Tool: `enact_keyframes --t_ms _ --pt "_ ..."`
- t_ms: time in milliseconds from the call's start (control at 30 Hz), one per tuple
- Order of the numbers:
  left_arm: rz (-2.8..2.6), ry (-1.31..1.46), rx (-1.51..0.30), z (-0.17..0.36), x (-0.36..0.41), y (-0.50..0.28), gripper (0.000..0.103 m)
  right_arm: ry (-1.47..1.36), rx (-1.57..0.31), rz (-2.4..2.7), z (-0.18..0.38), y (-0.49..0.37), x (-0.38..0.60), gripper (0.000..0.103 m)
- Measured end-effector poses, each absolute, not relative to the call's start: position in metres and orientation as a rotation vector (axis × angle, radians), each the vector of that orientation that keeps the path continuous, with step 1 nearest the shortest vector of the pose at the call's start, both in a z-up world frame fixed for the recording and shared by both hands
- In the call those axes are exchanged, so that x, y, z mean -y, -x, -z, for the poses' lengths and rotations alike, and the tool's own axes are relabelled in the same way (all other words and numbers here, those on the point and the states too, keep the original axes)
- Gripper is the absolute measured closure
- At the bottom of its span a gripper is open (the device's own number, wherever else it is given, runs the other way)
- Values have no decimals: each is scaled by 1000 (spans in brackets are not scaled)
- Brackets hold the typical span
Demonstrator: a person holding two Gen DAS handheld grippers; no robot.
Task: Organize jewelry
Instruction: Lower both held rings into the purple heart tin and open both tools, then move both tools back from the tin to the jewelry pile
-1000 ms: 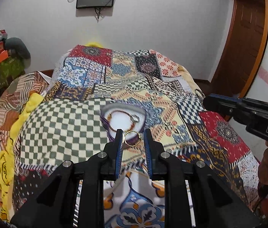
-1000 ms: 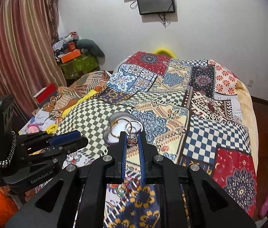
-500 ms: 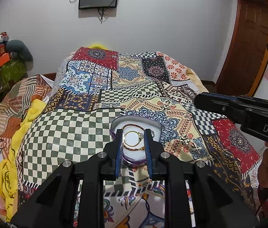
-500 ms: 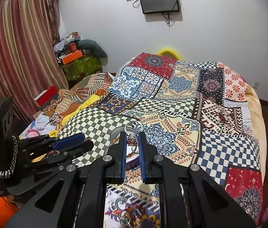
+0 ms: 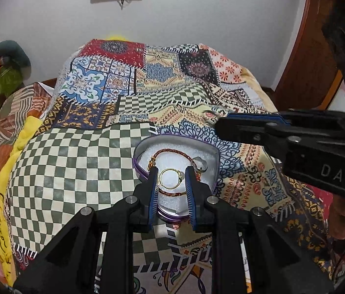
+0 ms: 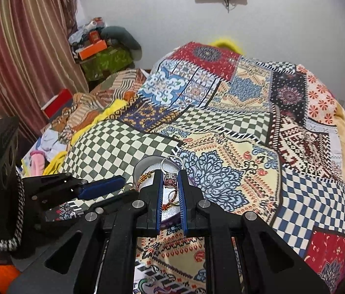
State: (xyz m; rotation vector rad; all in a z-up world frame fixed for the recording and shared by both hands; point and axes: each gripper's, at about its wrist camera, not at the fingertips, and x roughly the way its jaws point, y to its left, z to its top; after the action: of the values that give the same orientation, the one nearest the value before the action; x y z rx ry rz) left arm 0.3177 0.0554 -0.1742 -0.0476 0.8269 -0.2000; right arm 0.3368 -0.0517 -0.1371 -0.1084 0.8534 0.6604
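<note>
A round tin on the bed holds a red bracelet. The left hand-held gripper grips a gold ring above it. The right hand-held gripper, alongside, pinches a silver ring.

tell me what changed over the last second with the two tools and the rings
Both tools moved forward over the tin. The left tool brought its gold ring from short of the jewelry tin to above the white padding. The right tool carried its silver ring closer too. Nothing was let go: both stay shut on their rings, and the braided bracelet lies in the tin as before.
</note>
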Motion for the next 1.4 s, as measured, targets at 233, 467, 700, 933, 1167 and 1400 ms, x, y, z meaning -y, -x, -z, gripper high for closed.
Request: enact_keyframes --t_ms 233,467,700,933,1167,1400 --pt "210 50 -838 178 -54 -321 83 136 -915 -680 148 -350 37 92" --pt "208 60 -856 183 -56 -324 83 101 -967 -707 155 -358 34 92" --pt "200 45 -860 181 -54 -320 81 133 -940 -671 149 -355 34 89" --pt "190 46 -850 171 -53 -310 73 155 -888 -623 135 -339 48 89" --pt "167 49 -821 149 -56 -289 73 183 -838 -586 121 -315 62 88" --pt "154 42 -785 123 -59 -262 72 202 -775 -564 107 -282 73 68"
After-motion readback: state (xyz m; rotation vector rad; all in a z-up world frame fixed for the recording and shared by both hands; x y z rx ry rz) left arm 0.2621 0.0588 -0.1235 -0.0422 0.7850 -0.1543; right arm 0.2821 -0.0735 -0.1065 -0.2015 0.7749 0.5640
